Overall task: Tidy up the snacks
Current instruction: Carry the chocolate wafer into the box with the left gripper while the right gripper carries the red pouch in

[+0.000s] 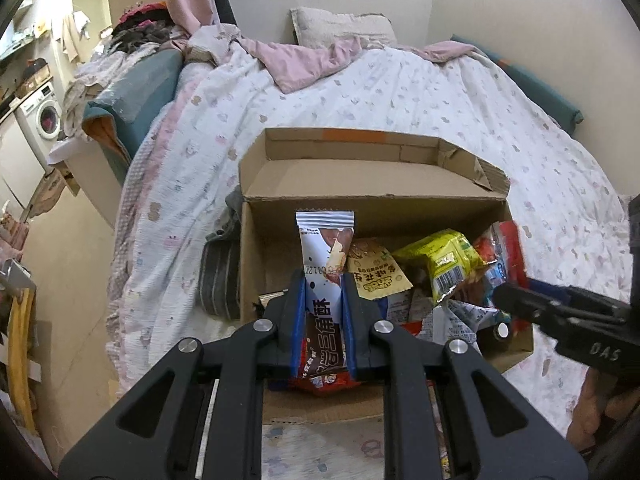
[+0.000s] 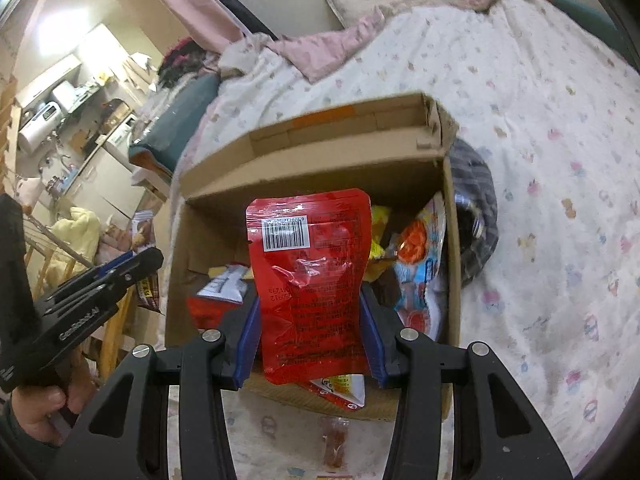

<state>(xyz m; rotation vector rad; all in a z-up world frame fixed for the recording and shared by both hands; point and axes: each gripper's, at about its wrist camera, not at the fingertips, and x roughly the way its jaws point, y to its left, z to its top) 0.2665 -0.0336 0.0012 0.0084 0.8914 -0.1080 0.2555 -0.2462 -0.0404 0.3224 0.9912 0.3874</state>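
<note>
Over cardboard box: left gripper clamps white-brown wafer packet; right gripper clamps crinkled red pouch.

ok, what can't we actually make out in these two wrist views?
- Box floor: both views, buried under snack packets inside the cardboard box.
- Lower end of the white wafer packet: left wrist view, covered by the left gripper fingers.
- Front of the red pouch: right wrist view shows only the barcode side.
- Small print on the pouch: too blurred to read.
- Dark striped cloth: partly hidden behind the box wall.
</note>
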